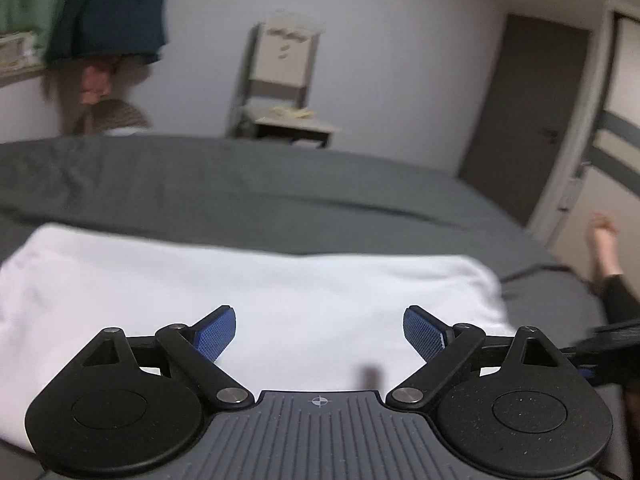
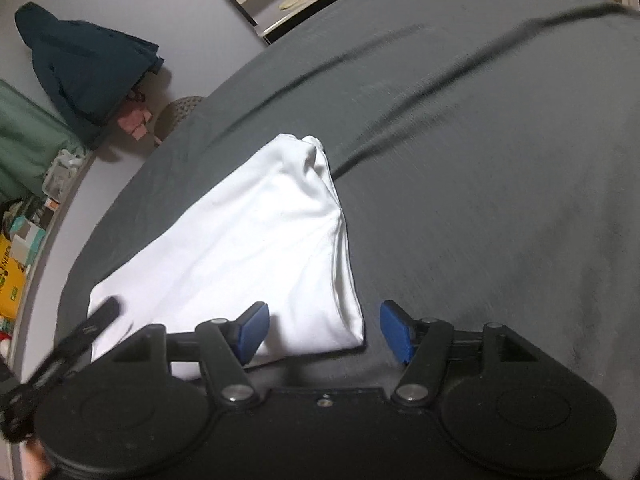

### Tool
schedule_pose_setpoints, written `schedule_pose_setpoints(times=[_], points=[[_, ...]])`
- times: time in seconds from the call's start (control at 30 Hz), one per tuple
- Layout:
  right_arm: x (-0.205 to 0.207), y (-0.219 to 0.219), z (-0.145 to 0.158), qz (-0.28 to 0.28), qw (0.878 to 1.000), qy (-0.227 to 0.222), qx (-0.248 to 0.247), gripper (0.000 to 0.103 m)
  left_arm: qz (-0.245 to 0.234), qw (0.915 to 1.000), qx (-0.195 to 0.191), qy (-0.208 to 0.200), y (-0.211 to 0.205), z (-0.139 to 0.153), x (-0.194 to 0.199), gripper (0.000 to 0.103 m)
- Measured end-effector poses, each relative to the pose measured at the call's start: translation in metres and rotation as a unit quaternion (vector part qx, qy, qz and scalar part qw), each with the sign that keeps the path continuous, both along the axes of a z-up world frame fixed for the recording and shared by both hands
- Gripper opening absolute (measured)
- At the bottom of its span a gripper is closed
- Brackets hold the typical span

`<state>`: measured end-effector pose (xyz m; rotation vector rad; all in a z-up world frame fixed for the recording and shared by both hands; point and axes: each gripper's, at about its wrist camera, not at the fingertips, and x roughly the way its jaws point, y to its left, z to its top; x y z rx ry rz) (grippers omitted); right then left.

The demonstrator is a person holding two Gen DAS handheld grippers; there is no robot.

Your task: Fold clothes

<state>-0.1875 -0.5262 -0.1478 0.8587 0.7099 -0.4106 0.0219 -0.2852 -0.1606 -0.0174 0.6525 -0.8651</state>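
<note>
A white garment (image 1: 248,300) lies folded on the grey bed sheet (image 1: 280,192). My left gripper (image 1: 319,334) is open and empty, just above the garment's near part, blue pads wide apart. In the right wrist view the garment (image 2: 248,248) shows as a folded wedge on the sheet (image 2: 480,160). My right gripper (image 2: 324,330) is open and empty at the garment's near right corner, left pad over the cloth, right pad over bare sheet. The left gripper's black body (image 2: 72,340) shows blurred at the garment's left edge.
A pale chair (image 1: 280,88) stands against the far wall. Dark blue and green clothes (image 1: 100,8) hang at the left. A grey door (image 1: 524,116) is at the right. A person's bare foot (image 1: 604,248) rests at the bed's right edge. Boxes (image 2: 16,264) are stacked along the left.
</note>
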Motion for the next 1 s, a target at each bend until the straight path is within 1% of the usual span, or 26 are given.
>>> schedule_pose_setpoints(times=[0.03,0.07,0.1,0.17,0.2,0.33,0.4,0.47,0.5,0.57,0.63,0.67,0.73,0.83,1.0], points=[[0.0,0.0,-0.001,0.001,1.0,-0.005,0.0,0.069,0.01,0.9999,0.004,0.012,-0.004,-0.008,0.002,0.091],[0.001,0.0,-0.001,0.002,1.0,-0.007,0.0,0.07,0.019,0.9995,0.008,0.025,-0.008,-0.017,0.004,0.091],[0.003,0.001,-0.002,0.003,1.0,-0.009,-0.001,0.071,0.025,0.9992,0.013,0.028,-0.012,-0.024,0.003,0.091],[0.003,0.002,-0.001,0.005,1.0,-0.011,-0.002,0.073,0.014,0.999,0.036,-0.021,-0.014,-0.03,-0.009,0.092],[0.003,0.002,-0.001,0.006,1.0,-0.011,-0.003,0.073,0.011,0.9983,0.043,-0.038,-0.015,-0.032,-0.015,0.091],[-0.001,0.003,-0.001,-0.001,1.0,-0.017,0.01,0.073,0.037,0.9992,0.012,-0.01,-0.004,-0.016,-0.035,0.092],[-0.002,0.002,-0.002,-0.001,1.0,-0.017,0.018,0.073,0.055,0.9983,0.02,-0.001,0.002,-0.018,-0.046,0.091],[-0.002,0.001,-0.002,0.0,1.0,-0.018,0.021,0.073,0.066,0.9975,0.023,-0.005,0.004,-0.024,-0.053,0.091],[-0.002,0.001,-0.003,0.0,1.0,-0.019,0.023,0.073,0.069,0.9973,0.024,-0.012,-0.001,-0.021,-0.052,0.091],[-0.004,0.0,-0.003,-0.003,0.999,-0.02,0.025,0.073,0.072,0.9973,0.007,-0.015,0.003,-0.01,-0.06,0.091],[-0.006,0.001,-0.002,0.0,0.999,-0.021,0.024,0.073,0.062,0.9975,-0.03,-0.017,0.007,-0.007,-0.064,0.091],[-0.006,0.002,-0.003,0.001,0.999,-0.02,0.026,0.073,0.057,0.9974,-0.042,-0.017,0.009,-0.006,-0.065,0.091],[-0.007,0.003,-0.004,0.005,0.999,-0.018,0.029,0.073,0.051,0.9986,-0.017,0.002,0.003,-0.016,-0.062,0.091],[-0.007,0.003,-0.004,0.002,0.999,-0.021,0.034,0.073,0.055,0.9983,-0.008,0.017,0.001,-0.03,-0.057,0.091],[-0.016,0.001,-0.008,-0.018,0.996,-0.036,0.08,0.073,0.065,0.9956,-0.045,0.05,0.009,-0.018,-0.056,0.092]])
